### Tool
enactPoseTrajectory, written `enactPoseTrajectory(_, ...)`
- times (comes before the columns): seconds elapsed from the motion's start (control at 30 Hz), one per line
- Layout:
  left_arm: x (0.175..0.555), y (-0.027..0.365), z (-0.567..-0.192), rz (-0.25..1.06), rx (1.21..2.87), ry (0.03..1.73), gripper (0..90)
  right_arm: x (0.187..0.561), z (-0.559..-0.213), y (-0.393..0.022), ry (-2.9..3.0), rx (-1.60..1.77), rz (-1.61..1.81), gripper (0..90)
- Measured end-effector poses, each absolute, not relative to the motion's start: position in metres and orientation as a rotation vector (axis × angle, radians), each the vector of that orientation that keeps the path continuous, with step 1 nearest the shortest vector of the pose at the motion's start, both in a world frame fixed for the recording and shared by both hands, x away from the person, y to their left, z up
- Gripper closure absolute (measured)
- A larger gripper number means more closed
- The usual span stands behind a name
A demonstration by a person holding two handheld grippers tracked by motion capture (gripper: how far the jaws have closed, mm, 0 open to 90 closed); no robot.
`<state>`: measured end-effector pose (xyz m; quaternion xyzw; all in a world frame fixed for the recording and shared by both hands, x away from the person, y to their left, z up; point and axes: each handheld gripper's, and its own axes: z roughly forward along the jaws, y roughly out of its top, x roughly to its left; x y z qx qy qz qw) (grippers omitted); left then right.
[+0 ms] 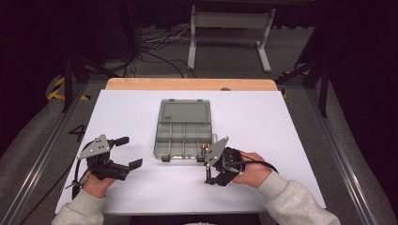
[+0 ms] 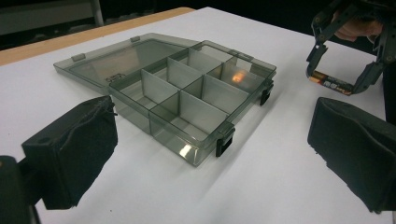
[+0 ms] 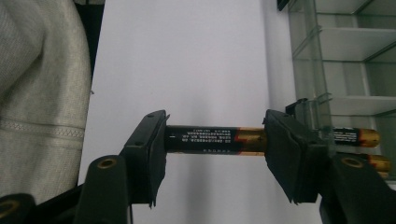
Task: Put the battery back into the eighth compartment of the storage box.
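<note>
Right gripper view: battery (image 3: 212, 139) print too small to read
Right claw (image 3: 212, 144): clamps battery end to end
Left claw (image 2: 210, 154): wide, empty
Beside: open compartment box (image 1: 183, 136), more batteries (image 3: 359, 136) inside

White table (image 1: 141, 108), wooden far edge (image 1: 187, 84), perhaps cables (image 1: 159, 42) beyond.

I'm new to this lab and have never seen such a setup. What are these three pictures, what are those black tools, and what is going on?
A person sits at a white table and holds a hand-operated, two-jawed tool in each hand. The high view looks down from above; each of the other two comes from a camera riding on one gripper, looking along its black jaws. On the table lies a smoky clear plastic compartment box with its lid open flat. The right gripper is closed on the ends of a black-and-gold battery, beside the box's near corner; more batteries lie by that corner. The left gripper is open, holding nothing, pointed at the box.
</note>
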<state>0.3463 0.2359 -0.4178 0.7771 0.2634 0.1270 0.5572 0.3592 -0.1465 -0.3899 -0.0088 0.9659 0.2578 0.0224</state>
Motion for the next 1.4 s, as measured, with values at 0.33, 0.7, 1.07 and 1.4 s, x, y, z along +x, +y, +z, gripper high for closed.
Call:
enactPoseTrajectory(0.33,0.346,0.236,-0.418,0.301,1.833,0.622,2.2,0.368,-0.373,-0.148,2.966,-0.04,0.819,41.6)
enactPoseTrajectory(0.7,0.346,0.237,-0.418,0.3,1.833,0.624,2.1,0.377,-0.352,-0.15,2.933,-0.043,0.828,41.6)
enactPoseTrajectory(1.07,0.347,0.237,-0.418,0.302,1.828,0.625,2.1,0.397,-0.348,-0.148,2.929,-0.024,0.835,41.6)
enactPoseTrajectory(1.4,0.347,0.237,-0.418,0.303,1.826,0.626,2.2,0.417,-0.344,-0.145,2.921,-0.009,0.828,41.6)
